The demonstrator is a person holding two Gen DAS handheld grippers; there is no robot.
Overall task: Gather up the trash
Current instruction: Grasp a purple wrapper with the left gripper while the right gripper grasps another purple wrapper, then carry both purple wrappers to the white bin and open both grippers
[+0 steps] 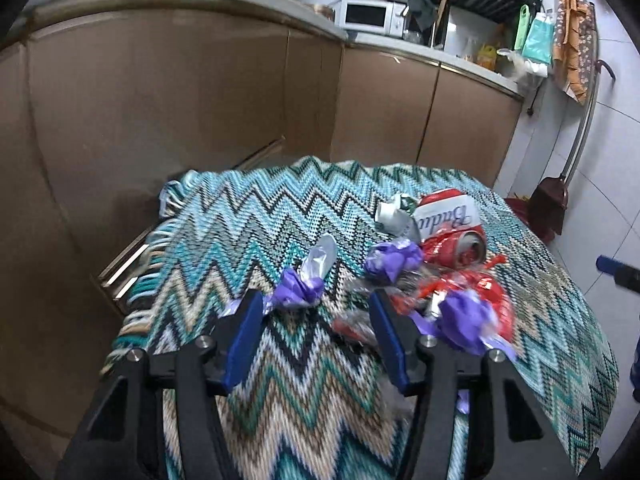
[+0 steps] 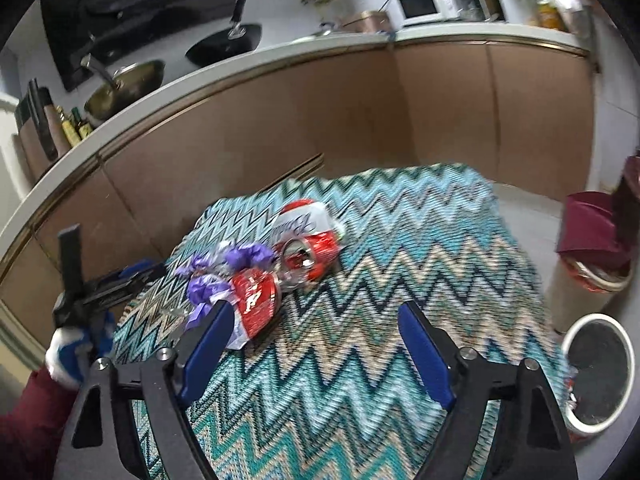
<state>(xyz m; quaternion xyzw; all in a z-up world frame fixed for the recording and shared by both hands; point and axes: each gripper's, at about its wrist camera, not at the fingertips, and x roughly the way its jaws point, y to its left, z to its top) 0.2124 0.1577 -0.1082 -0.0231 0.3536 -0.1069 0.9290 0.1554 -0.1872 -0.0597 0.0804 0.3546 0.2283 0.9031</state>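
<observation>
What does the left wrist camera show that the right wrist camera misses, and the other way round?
Only the left wrist view shows the silver foil wrapper by a purple wrapper ahead of the open left gripper, and a crumpled white carton behind the pile.

Only the right wrist view shows the white bin beside the table, the pans on the stove, and the gloved hand.

Both show the crushed red can, the zigzag cloth and the microwave.

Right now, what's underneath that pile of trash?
A zigzag-knit cloth lies under the crushed red can and purple wrappers. It drapes over the edges, so whatever surface supports it is hidden.
</observation>
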